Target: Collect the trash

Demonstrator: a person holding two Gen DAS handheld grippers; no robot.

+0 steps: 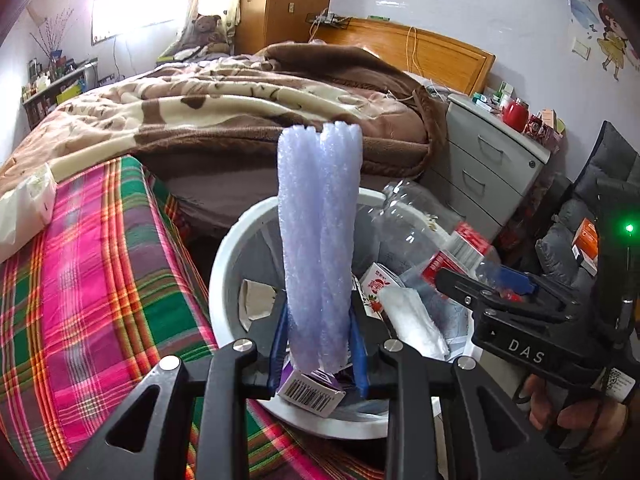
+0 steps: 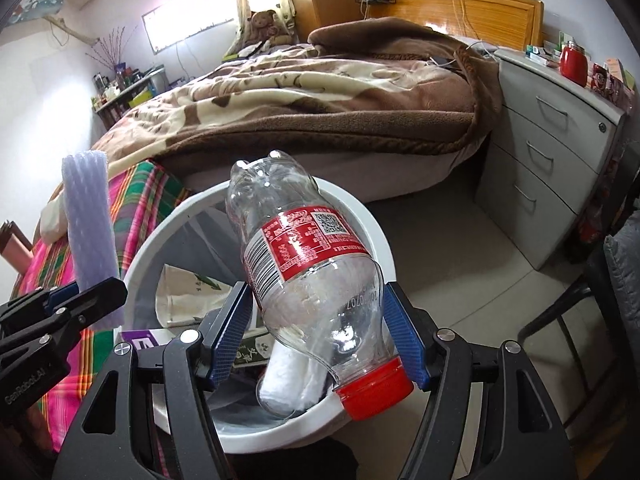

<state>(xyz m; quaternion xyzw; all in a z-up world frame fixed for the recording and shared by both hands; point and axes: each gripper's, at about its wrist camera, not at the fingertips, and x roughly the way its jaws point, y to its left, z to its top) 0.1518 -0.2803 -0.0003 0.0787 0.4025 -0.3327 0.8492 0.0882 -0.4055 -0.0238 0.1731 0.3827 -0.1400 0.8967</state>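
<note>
My left gripper (image 1: 318,340) is shut on a pale purple foam sleeve (image 1: 320,240) that stands upright above the white trash bin (image 1: 224,264). My right gripper (image 2: 316,332) is shut on a clear plastic bottle (image 2: 304,276) with a red label and red cap, held tilted over the same bin (image 2: 372,216). The bottle also shows in the left wrist view (image 1: 420,216), and the foam sleeve in the right wrist view (image 2: 90,224). Inside the bin lie a purple barcode box (image 1: 312,394), a red-and-white carton (image 1: 378,282) and white tissue (image 1: 416,320).
A plaid cloth (image 1: 92,280) covers the surface to the left of the bin. A bed with a brown blanket (image 1: 224,108) lies behind. A grey drawer cabinet (image 2: 552,152) stands at the right, with tiled floor (image 2: 460,248) before it. A dark chair (image 2: 600,300) is at far right.
</note>
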